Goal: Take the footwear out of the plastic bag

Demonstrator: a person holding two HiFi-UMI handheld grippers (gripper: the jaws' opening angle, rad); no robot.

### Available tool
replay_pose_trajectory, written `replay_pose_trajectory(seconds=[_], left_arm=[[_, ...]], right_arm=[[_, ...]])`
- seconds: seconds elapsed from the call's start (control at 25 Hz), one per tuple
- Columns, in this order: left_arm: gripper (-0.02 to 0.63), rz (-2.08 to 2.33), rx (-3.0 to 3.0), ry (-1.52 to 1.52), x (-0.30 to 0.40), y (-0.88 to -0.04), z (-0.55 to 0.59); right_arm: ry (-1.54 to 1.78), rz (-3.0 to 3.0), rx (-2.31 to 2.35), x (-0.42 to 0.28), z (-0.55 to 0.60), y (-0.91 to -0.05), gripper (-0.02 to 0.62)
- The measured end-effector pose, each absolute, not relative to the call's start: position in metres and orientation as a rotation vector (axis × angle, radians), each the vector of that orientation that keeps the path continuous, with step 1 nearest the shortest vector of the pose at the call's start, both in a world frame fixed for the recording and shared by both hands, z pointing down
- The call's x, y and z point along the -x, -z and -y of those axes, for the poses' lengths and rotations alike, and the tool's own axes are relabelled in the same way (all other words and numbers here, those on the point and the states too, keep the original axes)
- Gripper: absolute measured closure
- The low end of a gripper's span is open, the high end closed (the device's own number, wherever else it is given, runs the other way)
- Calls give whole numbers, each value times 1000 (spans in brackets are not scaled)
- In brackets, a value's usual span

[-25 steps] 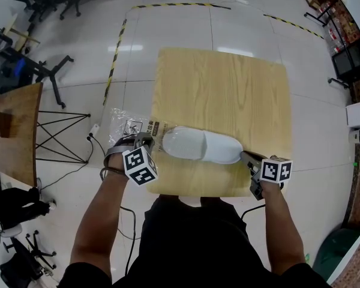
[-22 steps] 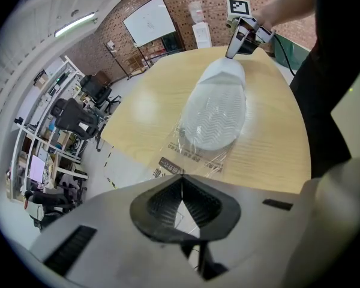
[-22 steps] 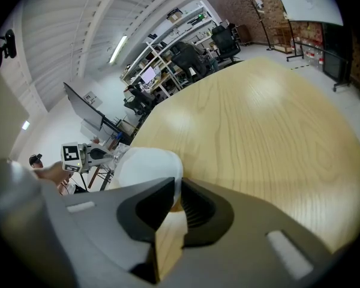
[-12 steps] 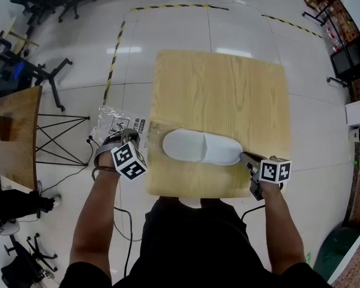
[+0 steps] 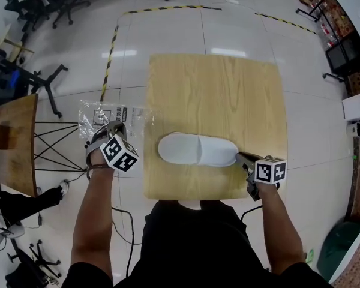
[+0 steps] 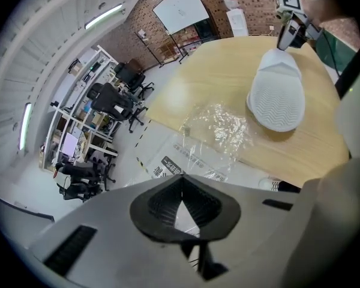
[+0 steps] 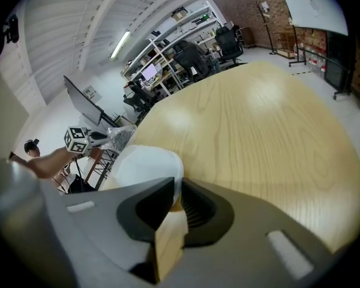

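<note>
**Slipper out on table, bag off to the left**

Far left: the plastic bag (image 5: 108, 114) hangs past the left edge of the table (image 5: 216, 83), over the floor, with its crinkled open end reaching back toward that edge. The left gripper (image 5: 112, 131) has its jaws fully together, pinching the bag's film. It's also off the table, left of the near-left corner.

Middle: the white slipper (image 5: 197, 149) lies flat on the near part of the table. Its long axis runs left-right, roughly parallel to the near edge. No plastic over it. The gap between its left end and the bag looks clear, so I judge it fully out of the bag.

Right: the right gripper (image 5: 243, 159) is at the slipper's right end. The right gripper view shows the edge of that end between the jaws. The jaws are opening, but the pads look to be on the edge for now.

Key relation: the slipper lies right of the bag, and both sit along the same left-right line. The right gripper touches the slipper, while the left one is well apart from it. Likely next step is just letting go of the slipper and putting the bag down. Pulling the bag further left would only widen the gap, with no snag risk that I can see.
</note>
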State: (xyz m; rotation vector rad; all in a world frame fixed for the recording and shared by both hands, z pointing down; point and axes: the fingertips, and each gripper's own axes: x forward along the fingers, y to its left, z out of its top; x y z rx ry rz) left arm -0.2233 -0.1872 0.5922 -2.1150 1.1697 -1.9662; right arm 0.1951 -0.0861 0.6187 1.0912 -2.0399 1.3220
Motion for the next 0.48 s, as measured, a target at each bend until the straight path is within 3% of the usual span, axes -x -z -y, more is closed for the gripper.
replay_pose_trajectory(seconds=[0.2, 0.48], left_arm=[[598, -1274, 2165, 1848, 211, -574, 217], [598, -1206, 2359, 1672, 117, -567, 245]], right_arm=[[-1318, 2040, -1099, -196, 86, -619, 554], [-1315, 2042, -1100, -197, 87, -619, 554]])
